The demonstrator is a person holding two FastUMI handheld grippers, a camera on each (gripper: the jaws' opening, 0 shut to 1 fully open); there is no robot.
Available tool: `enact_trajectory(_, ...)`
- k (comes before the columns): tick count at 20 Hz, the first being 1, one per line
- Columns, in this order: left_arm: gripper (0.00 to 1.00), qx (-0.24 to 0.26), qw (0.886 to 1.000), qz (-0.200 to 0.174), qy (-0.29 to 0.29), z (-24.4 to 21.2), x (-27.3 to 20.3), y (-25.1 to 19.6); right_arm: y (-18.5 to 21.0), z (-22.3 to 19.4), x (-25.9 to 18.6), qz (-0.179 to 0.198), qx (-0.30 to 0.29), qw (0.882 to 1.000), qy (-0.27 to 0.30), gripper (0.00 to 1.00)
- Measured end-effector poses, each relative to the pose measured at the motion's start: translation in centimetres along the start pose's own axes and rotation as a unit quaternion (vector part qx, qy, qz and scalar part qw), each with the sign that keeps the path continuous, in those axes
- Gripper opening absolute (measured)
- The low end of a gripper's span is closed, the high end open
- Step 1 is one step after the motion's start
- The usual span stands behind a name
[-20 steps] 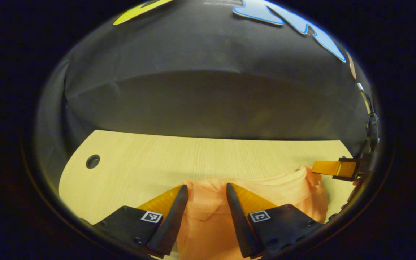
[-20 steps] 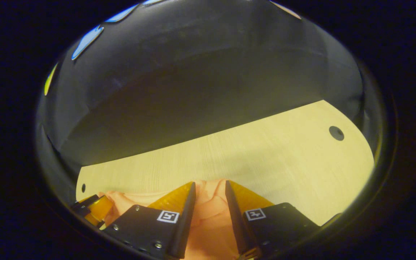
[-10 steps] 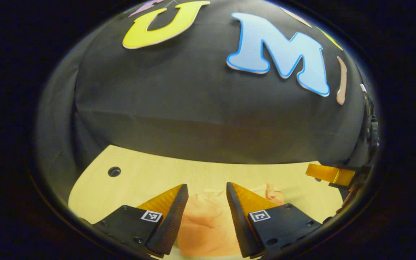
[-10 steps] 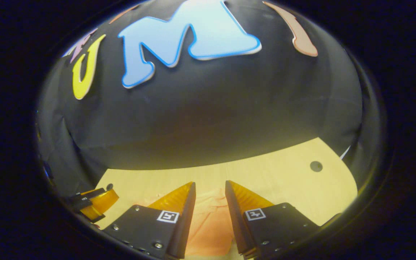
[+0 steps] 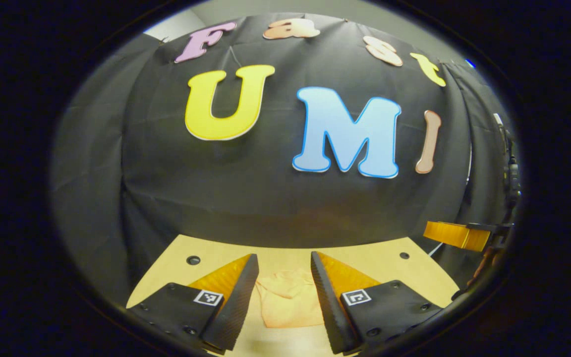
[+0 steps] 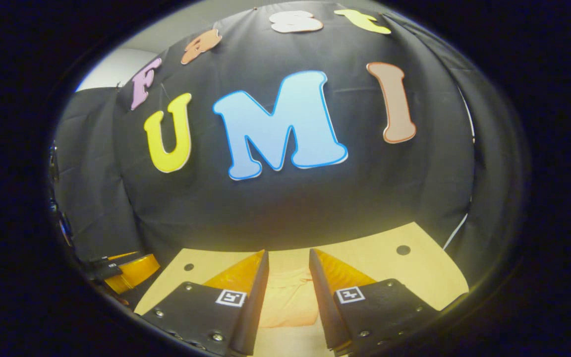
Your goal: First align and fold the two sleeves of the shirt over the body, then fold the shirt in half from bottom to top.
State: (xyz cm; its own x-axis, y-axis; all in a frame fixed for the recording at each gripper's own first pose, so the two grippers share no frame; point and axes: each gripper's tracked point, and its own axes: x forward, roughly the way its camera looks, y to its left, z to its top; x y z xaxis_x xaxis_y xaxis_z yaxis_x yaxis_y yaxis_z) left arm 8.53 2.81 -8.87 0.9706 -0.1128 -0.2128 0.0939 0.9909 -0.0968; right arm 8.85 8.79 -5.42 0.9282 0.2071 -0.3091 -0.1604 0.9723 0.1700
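Orange shirt (image 5: 289, 299) half-hidden behind jaws

A soft orange cotton shirt (image 5: 285, 305) lay folded into a compact, roughly rectangular bundle on the pale wooden tabletop (image 5: 394, 267), near its middle and well short of the far edge. Gentle creases and a rumpled ridge ran across the bundle's far end, while the near edge sat straight and flat against the wood. In the right gripper view the same folded shirt (image 6: 288, 302) rested flat, its surface smooth apart from slight wrinkles near the far end.
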Motion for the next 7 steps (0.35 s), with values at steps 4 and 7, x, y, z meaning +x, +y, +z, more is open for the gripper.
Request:
enact_trajectory(4,0.76,0.001,1.000,0.005,-0.012,1.8,-5.3,-0.8,1.6,0.2,-4.8,0.009,0.004,1.000,-0.014,0.51)
enact_trajectory(7,0.72,-0.004,1.000,0.017,-0.023,2.2,-8.7,-0.2,2.5,-0.6,-7.5,0.012,-0.004,1.000,-0.020,0.51)
